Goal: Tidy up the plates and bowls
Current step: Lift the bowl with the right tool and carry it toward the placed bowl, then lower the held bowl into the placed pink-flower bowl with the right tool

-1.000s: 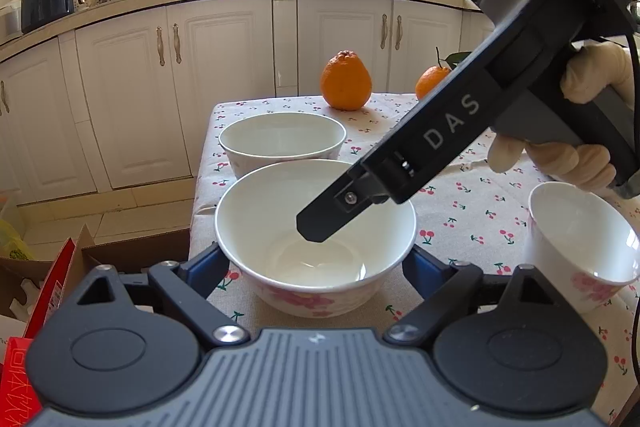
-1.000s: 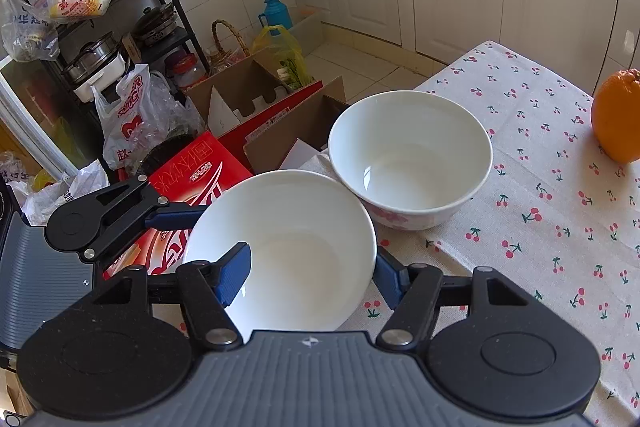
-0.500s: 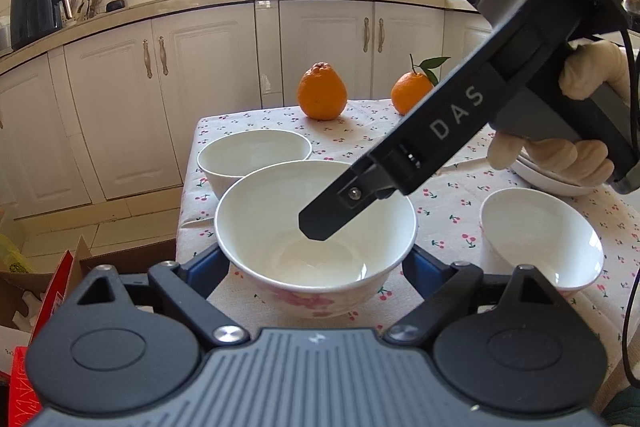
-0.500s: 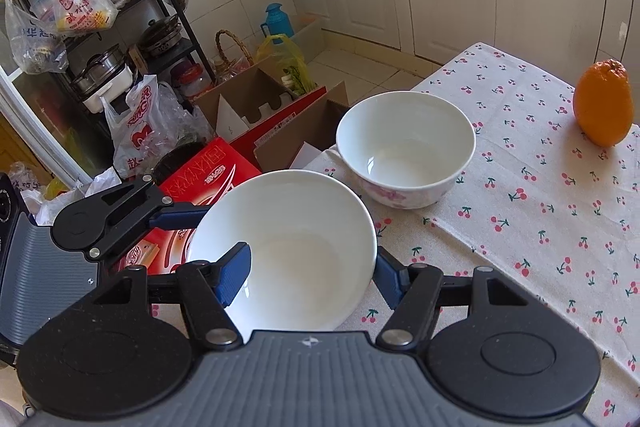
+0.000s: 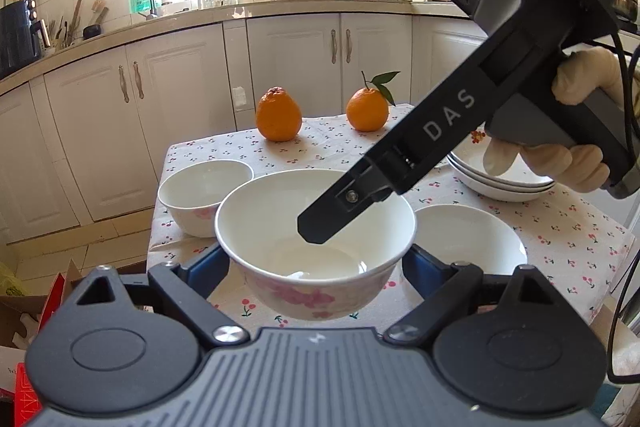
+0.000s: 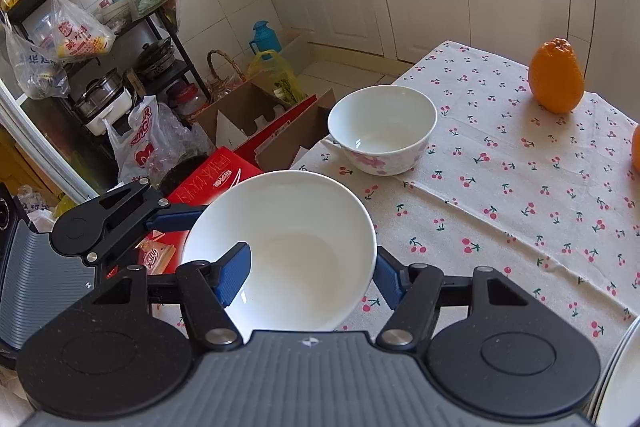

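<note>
Looking along the left gripper (image 5: 316,259), its two blue-padded fingers (image 5: 208,269) stand wide on either side of a white ceramic bowl with pink flowers on its outer wall (image 5: 316,247), which appears lifted clear of the cherry-print tablecloth (image 5: 560,239); whether the pads press on the bowl's sides cannot be told. At far left on the cloth, near the table's edge, sits a second white flowered bowl (image 5: 204,195), upright. Behind it, toward the far edge, stand two oranges (image 5: 279,115), apart from each other, the right one bearing a green leaf. To the right of the held bowl, a plain white bowl (image 5: 468,243) rests on the cloth, and beyond it lies a stack of shallow white plates (image 5: 504,179). From the upper right, a gloved hand (image 5: 560,147) brings the black right gripper (image 6: 308,271) down at a slant, one finger dipping inside the held bowl. In the right wrist view that gripper pinches the bowl's near wall, one blue pad (image 6: 234,275) inside and the other outside, with the left gripper's black finger at the bowl's left side.
</note>
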